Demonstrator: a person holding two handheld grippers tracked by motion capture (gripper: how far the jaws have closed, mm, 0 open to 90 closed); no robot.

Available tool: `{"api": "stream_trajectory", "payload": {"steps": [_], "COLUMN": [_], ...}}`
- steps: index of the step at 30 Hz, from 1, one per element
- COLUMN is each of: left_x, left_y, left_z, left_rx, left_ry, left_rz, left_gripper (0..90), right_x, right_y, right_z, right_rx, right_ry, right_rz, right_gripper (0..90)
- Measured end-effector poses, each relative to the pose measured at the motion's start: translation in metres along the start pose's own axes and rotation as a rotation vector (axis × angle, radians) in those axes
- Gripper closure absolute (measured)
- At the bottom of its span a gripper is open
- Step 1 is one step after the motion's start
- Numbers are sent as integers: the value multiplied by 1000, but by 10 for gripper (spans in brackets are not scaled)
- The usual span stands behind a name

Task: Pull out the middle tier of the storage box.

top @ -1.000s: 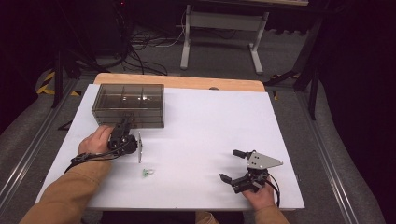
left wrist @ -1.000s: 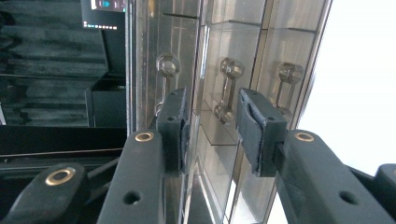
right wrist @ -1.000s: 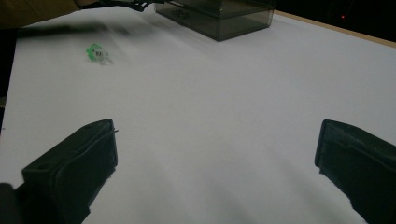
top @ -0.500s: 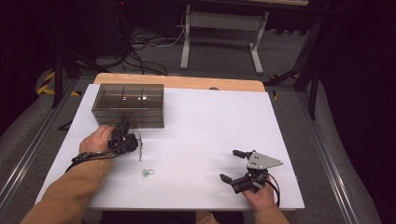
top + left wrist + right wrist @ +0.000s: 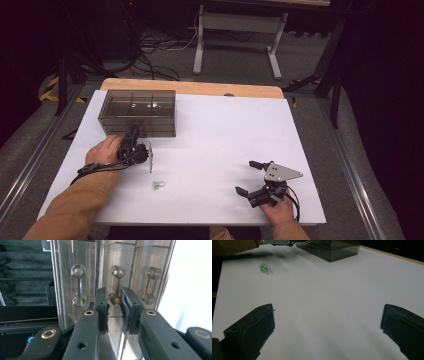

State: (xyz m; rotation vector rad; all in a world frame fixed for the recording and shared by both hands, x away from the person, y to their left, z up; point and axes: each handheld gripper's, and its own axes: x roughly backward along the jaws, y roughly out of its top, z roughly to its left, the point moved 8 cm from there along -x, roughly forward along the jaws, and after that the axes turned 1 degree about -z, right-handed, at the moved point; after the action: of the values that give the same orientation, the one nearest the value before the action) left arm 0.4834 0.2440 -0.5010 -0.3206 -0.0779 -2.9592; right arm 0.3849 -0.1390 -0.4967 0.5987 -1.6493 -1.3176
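Observation:
A smoky clear box with divided compartments stands at the table's back left. My left gripper is pressed against its front face. In the left gripper view the box front carries three clear dumbbell-shaped handles. The jaws of my left gripper are closed narrowly around the lower knob of the middle handle. A small green piece lies on the white table just in front of that hand and shows far left as the green piece. My right gripper rests near the front right, open and holding nothing, its jaws wide in its own view.
The white tabletop has a wooden strip along its far edge. Beyond it stand a desk frame and floor cables. The box lies far ahead of the right gripper.
My left hand and gripper have edged slightly forward to the box front. The right gripper and the green piece have not moved.

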Motion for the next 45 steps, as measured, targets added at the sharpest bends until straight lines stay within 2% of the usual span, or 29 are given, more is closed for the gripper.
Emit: {"api": "stream_trajectory", "payload": {"steps": [3,11,16,19,26,45], "left_x": [0,0,0,2,9,27], "left_y": [0,0,-1,-2,-3,-5], "left_z": [0,1,1,2,2,0], "left_rx": [-3,-8,10,5,-3,20], "left_ry": [7,-6,-9,-28,-39,-59], "left_rz": [-2,0,-20,-10,-14,-34], "left_gripper": [793,800,803,804,803,802], "right_x": [0,0,0,0,0,-1], "right_y": [0,0,0,0,0,0], "right_z": [0,0,0,0,0,0], "right_rx": [0,0,-1,-1,0,2], "right_ry": [0,-1,-1,-1,-1,2], "right_rz": [0,1,2,1,1,4], "right_gripper": [0,0,0,0,0,0]}}
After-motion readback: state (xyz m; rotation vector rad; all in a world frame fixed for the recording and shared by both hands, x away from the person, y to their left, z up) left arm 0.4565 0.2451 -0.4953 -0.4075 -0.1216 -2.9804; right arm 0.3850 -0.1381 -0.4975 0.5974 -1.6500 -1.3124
